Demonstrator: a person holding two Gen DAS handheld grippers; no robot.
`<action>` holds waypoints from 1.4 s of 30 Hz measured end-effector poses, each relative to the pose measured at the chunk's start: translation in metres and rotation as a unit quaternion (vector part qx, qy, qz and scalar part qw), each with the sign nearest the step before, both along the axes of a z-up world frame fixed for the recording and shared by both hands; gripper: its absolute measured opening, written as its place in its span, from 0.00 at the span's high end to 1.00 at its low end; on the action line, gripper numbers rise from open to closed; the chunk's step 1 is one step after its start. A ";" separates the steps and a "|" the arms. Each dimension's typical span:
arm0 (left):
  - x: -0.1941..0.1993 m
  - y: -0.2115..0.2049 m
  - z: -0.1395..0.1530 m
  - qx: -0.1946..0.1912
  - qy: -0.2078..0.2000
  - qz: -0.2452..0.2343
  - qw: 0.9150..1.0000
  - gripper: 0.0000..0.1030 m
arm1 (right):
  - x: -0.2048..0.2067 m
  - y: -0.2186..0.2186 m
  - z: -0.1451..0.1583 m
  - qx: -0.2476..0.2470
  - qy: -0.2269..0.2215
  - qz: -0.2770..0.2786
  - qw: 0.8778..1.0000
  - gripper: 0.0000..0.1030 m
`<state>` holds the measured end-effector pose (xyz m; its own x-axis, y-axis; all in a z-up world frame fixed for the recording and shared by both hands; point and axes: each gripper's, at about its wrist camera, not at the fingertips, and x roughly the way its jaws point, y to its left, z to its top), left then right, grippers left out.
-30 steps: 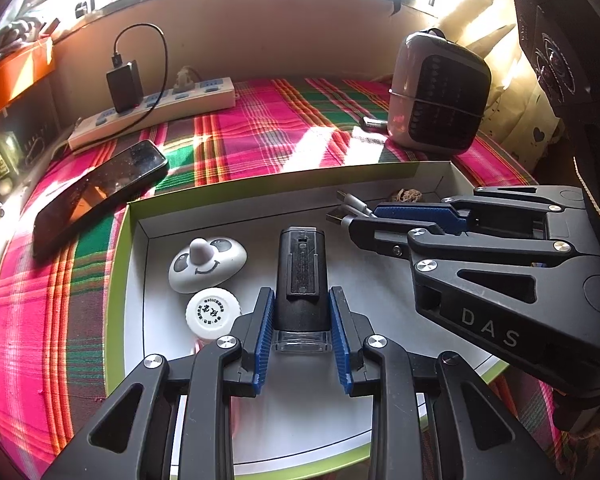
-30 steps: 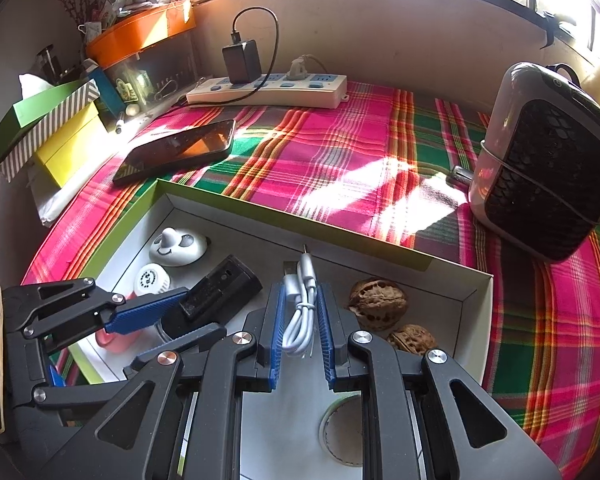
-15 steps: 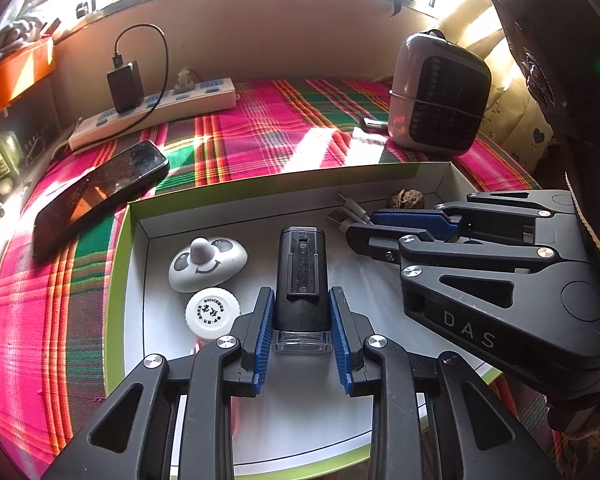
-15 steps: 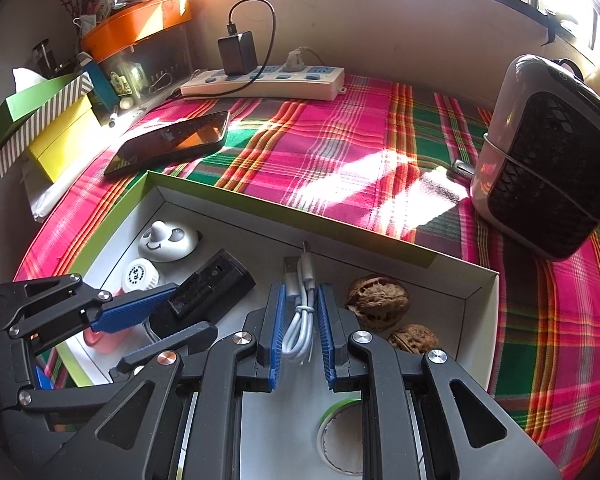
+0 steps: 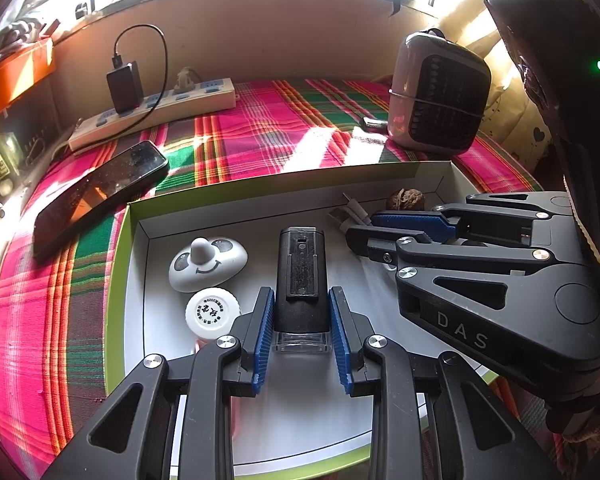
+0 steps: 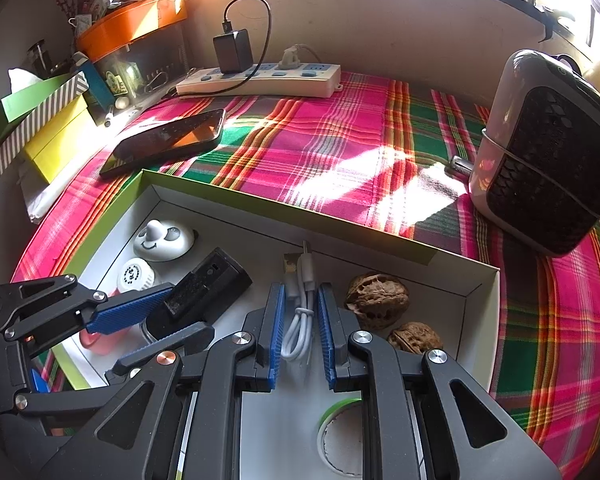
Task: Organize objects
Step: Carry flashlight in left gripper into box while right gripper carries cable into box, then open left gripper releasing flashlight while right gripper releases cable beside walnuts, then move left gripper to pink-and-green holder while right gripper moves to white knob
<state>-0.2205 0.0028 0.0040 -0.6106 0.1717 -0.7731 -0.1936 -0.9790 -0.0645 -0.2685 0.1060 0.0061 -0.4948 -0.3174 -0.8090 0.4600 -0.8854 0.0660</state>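
Woven plaid cloth (image 6: 340,140); matt card box (image 6: 380,236); wrinkled rough walnuts (image 6: 378,298).

Plaid-covered surface (image 6: 340,136), perhaps a table, bears tray (image 6: 260,204), phone (image 6: 168,140), power strip (image 6: 260,80), heater (image 6: 548,152).

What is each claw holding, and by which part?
The left claw grips the black device by its sides near the clear end. The right claw is shut on the coiled white cable, around the middle of the bundle.

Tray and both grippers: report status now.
Left gripper shut on black device. Right gripper shut on white cable. Both inside tray. Walnuts right beside cable.
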 end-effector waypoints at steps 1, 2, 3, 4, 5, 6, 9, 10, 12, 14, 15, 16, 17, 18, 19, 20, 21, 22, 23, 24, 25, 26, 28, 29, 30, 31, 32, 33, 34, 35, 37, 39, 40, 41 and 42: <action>0.000 0.000 0.000 0.001 0.000 0.000 1.000 0.75 | 0.000 0.000 0.000 -0.001 0.000 -0.001 1.000 0.83; 0.000 0.000 0.000 0.001 0.000 0.000 1.000 0.74 | 0.000 0.001 0.000 -0.001 0.000 -0.002 1.000 0.83; 0.000 0.000 0.000 0.001 0.000 0.000 1.000 0.74 | 0.000 0.001 0.000 -0.002 0.000 -0.003 1.000 0.83; 0.000 0.000 0.000 0.003 -0.001 0.000 1.000 0.73 | 0.000 0.001 0.000 -0.003 0.000 -0.004 1.000 0.83; 0.000 0.001 0.000 0.005 -0.001 -0.001 1.000 0.70 | 0.000 0.002 0.000 -0.004 0.000 -0.005 1.000 0.82; 0.000 0.001 0.000 0.007 -0.002 -0.002 1.000 0.69 | 0.000 0.002 0.001 -0.005 -0.001 -0.005 1.000 0.79; 0.001 0.002 0.000 0.006 -0.003 -0.004 1.000 0.66 | 0.002 0.003 0.002 -0.006 0.001 -0.005 1.000 0.73; 0.001 0.002 0.000 0.005 -0.003 -0.003 1.000 0.65 | 0.003 0.004 0.002 -0.006 0.002 -0.006 1.000 0.72; 0.001 0.001 0.001 0.006 -0.004 -0.003 1.000 0.63 | 0.005 0.005 0.003 -0.007 0.003 -0.008 1.000 0.72; 0.002 0.000 0.001 0.007 -0.005 0.000 1.000 0.62 | 0.006 0.006 0.005 -0.008 0.004 -0.010 1.000 0.72; 0.002 -0.001 0.001 0.007 -0.006 0.001 1.000 0.62 | 0.007 0.006 0.006 -0.009 0.005 -0.010 1.000 0.72; 0.003 0.000 0.001 0.005 -0.007 0.001 1.000 0.61 | 0.008 0.007 0.007 -0.010 0.005 -0.011 1.000 0.72; 0.003 0.000 0.001 0.004 -0.008 0.000 1.000 0.61 | 0.009 0.007 0.008 -0.010 0.006 -0.011 1.000 0.71; 0.004 -0.001 0.002 0.005 -0.007 0.003 1.000 0.61 | 0.010 0.007 0.009 -0.011 0.007 -0.011 1.000 0.70; 0.005 -0.001 0.003 0.007 -0.005 0.005 1.000 0.61 | 0.011 0.007 0.009 -0.012 0.009 -0.011 1.000 0.69; 0.006 -0.001 0.004 0.008 -0.003 0.004 1.000 0.61 | 0.012 0.008 0.011 -0.013 0.009 -0.012 1.000 0.67; 0.007 -0.001 0.004 0.007 -0.003 0.003 1.000 0.61 | 0.013 0.008 0.012 -0.015 0.010 -0.012 1.000 0.67; 0.008 0.000 0.005 0.005 -0.002 0.002 1.000 0.60 | 0.015 0.009 0.013 -0.015 0.012 -0.013 1.000 0.67; 0.010 0.001 0.006 0.003 0.000 0.001 1.000 0.60 | 0.016 0.009 0.014 -0.016 0.014 -0.014 1.000 0.67; 0.011 0.001 0.007 0.003 0.002 0.002 1.000 0.60 | 0.018 0.009 0.016 -0.017 0.015 -0.015 1.000 0.67; 0.013 0.001 0.009 0.002 0.005 0.003 1.000 0.60 | 0.020 0.010 0.018 -0.018 0.017 -0.015 1.000 0.67; 0.016 0.001 0.010 0.001 0.009 0.002 1.000 0.60 | 0.022 0.010 0.019 -0.019 0.019 -0.017 1.000 0.67; 0.019 0.001 0.012 0.000 0.012 0.001 1.000 0.60 | 0.025 0.012 0.021 -0.021 0.022 -0.020 0.999 0.67; 0.020 0.001 0.013 0.000 0.012 0.001 1.000 0.60 | 0.027 0.014 0.022 -0.023 0.022 -0.022 0.999 0.66; 0.023 0.000 0.014 0.000 0.013 0.002 1.000 0.60 | 0.030 0.015 0.024 -0.026 0.023 -0.023 0.999 0.66; 0.026 0.000 0.015 0.000 0.016 0.002 1.000 0.60 | 0.032 0.016 0.025 -0.027 0.024 -0.025 0.999 0.65; 0.028 0.000 0.016 0.000 0.018 0.002 1.000 0.60 | 0.034 0.017 0.027 -0.029 0.026 -0.026 0.999 0.63; 0.031 0.000 0.018 0.000 0.018 0.002 1.000 0.60 | 0.036 0.018 0.029 -0.030 0.027 -0.026 0.999 0.60; 0.033 0.000 0.019 0.000 0.021 0.001 1.000 0.60 | 0.039 0.019 0.031 -0.032 0.030 -0.026 0.999 0.59; 0.036 0.000 0.020 -0.001 0.022 0.000 1.000 0.60 | 0.042 0.020 0.032 -0.032 0.034 -0.027 0.999 0.58; 0.041 0.000 0.023 -0.001 0.025 0.001 1.000 0.60 | 0.048 0.020 0.035 -0.032 0.039 -0.029 0.998 0.58; 0.046 -0.001 0.025 0.001 0.027 0.001 1.000 0.60 | 0.053 0.021 0.037 -0.035 0.042 -0.031 0.998 0.58; 0.050 -0.001 0.027 0.002 0.030 0.001 1.000 0.60 | 0.056 0.022 0.038 -0.038 0.043 -0.032 0.998 0.58; 0.053 -0.002 0.029 0.003 0.034 0.001 0.999 0.60 | 0.058 0.024 0.039 -0.040 0.043 -0.035 0.998 0.58; 0.056 -0.003 0.031 0.005 0.037 0.003 0.999 0.60 | 0.061 0.025 0.040 -0.043 0.044 -0.037 0.997 0.58</action>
